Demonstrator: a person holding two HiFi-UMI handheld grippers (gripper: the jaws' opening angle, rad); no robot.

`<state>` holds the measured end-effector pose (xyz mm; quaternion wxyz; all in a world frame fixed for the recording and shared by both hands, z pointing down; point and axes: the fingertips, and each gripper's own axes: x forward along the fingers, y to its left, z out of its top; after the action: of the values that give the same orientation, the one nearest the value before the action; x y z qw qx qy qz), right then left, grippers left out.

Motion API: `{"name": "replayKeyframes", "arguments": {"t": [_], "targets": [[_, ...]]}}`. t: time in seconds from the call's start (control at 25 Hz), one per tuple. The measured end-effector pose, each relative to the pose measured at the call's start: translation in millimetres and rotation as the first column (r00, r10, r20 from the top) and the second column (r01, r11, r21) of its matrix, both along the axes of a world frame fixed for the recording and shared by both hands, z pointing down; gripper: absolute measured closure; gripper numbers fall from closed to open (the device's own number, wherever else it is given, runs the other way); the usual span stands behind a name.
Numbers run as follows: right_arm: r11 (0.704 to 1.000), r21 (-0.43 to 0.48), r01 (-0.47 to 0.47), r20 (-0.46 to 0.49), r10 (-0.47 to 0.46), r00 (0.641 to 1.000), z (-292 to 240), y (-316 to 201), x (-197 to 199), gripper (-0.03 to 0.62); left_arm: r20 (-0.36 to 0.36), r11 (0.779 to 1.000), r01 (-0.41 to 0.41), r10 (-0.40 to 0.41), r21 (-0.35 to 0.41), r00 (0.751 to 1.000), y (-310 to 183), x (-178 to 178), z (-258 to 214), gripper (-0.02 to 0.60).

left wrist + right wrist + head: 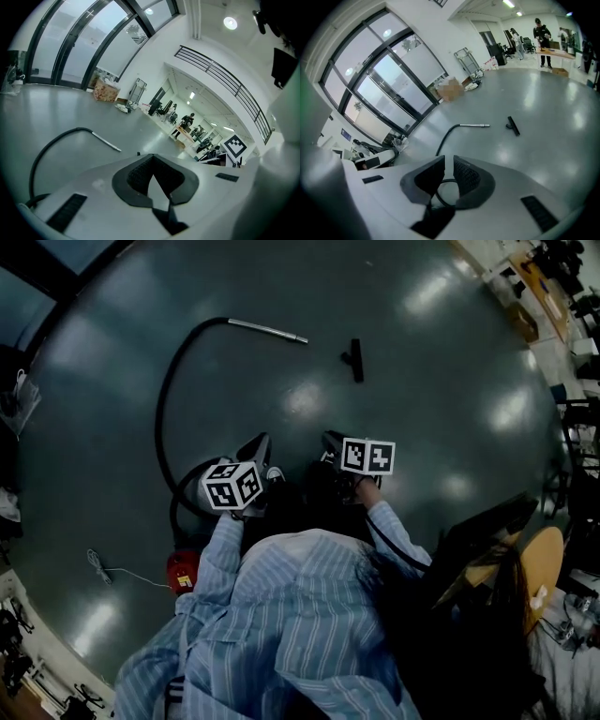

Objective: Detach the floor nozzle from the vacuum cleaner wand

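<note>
Floor nozzle (355,360): lies on floor (431,418), apart from wand (267,331) and hose (167,399). Left gripper (152,159): jaws together, empty. Right gripper (447,164): narrow gap, empty.

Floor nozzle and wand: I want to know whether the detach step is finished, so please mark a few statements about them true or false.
1. The floor nozzle lies on the floor apart from the wand. True.
2. The left gripper holds the wand. False: its jaws are shut on nothing, close to the person.
3. The black hose runs into the wand's end. True.
4. The right gripper grips the nozzle. False: its jaws stand slightly apart and hold nothing.
5. The red vacuum body sits beside the nozzle. False: it is by the person's left sleeve.
</note>
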<state>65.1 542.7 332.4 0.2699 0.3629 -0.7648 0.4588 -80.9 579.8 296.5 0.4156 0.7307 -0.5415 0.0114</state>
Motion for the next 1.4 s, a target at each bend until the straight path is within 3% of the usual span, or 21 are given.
{"name": "replayKeyframes", "arguments": {"t": [0.2, 0.4, 0.64, 0.8, 0.96, 1.4], "targets": [[1.000, 0.027, 0.009, -0.003, -0.009, 1.000, -10.7, 9.2, -10.2, 0.533, 0.017, 0.999, -0.004, 0.003, 0.038, 1.000, 7.8, -11.6, -14.3, 0.575], [0.998, 0.049, 0.039, 0.012, -0.039, 0.999, -22.4, 18.2, 7.4, 0.533, 0.019, 0.998, 0.043, -0.044, 0.054, 0.999, 8.2, 2.3, -28.6, 0.575], [0.996, 0.034, 0.085, 0.023, -0.086, 0.996, -25.7, 50.7, 50.7, 0.533, 0.004, 0.998, 0.044, -0.044, 0.044, 0.999, 19.5, 61.5, -40.2, 0.575], [0.994, 0.051, 0.094, 0.049, -0.097, 0.994, -33.3, 53.2, 79.9, 0.535, 0.032, 0.999, 0.002, -0.003, 0.046, 0.999, 25.0, 107.3, -44.8, 0.575], [0.994, 0.063, 0.086, 0.066, -0.090, 0.994, -37.7, 50.1, 98.9, 0.535, 0.055, 0.998, -0.019, 0.017, 0.053, 0.998, 29.5, 131.1, -50.1, 0.575], [0.991, 0.067, 0.113, 0.070, -0.118, 0.991, -36.3, 39.3, 106.1, 0.536, 0.078, 0.998, 0.006, -0.011, 0.058, 0.997, 27.8, 133.8, -51.4, 0.575]]}}
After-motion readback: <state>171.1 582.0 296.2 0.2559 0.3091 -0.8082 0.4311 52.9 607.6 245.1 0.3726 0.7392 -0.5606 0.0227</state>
